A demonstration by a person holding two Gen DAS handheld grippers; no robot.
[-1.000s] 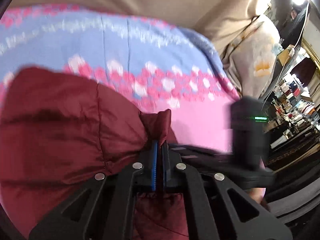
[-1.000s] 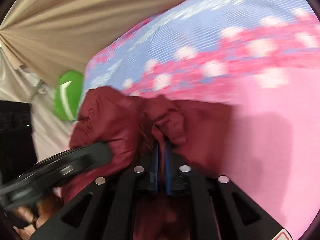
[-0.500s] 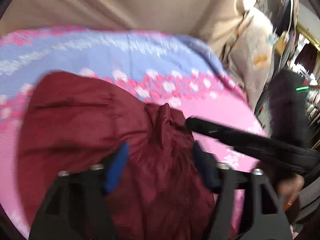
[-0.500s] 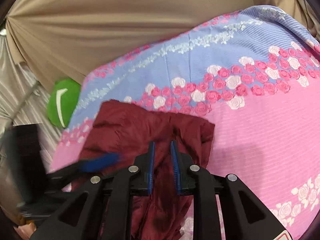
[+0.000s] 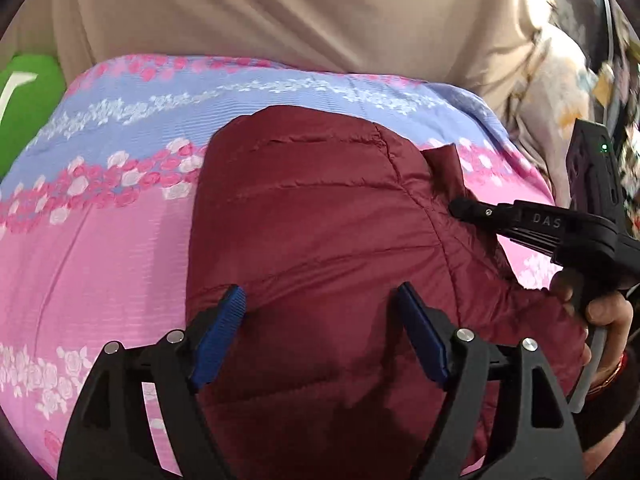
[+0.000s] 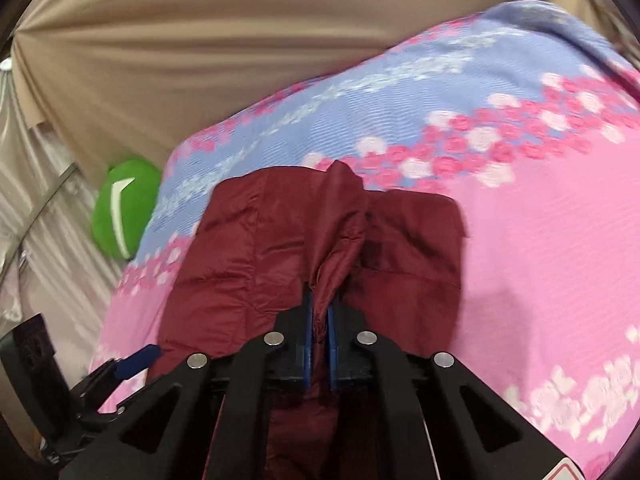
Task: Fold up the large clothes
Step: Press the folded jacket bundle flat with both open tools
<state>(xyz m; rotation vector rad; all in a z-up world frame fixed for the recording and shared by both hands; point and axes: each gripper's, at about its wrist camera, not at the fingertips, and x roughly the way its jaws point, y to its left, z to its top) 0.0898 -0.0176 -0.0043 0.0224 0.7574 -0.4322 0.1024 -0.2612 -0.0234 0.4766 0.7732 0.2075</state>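
Maroon quilted jacket [image 5: 320, 240] lies bunched on the pink-and-blue floral bedsheet [image 5: 100, 248]. Right gripper [image 6: 320, 320] is clamped on a raised fold of it, at 3 o'clock in the left view. Left gripper [image 5: 320, 328] hangs above the jacket, fingers spread, holding nothing. Green cushion [image 6: 124, 208] at 9 o'clock.
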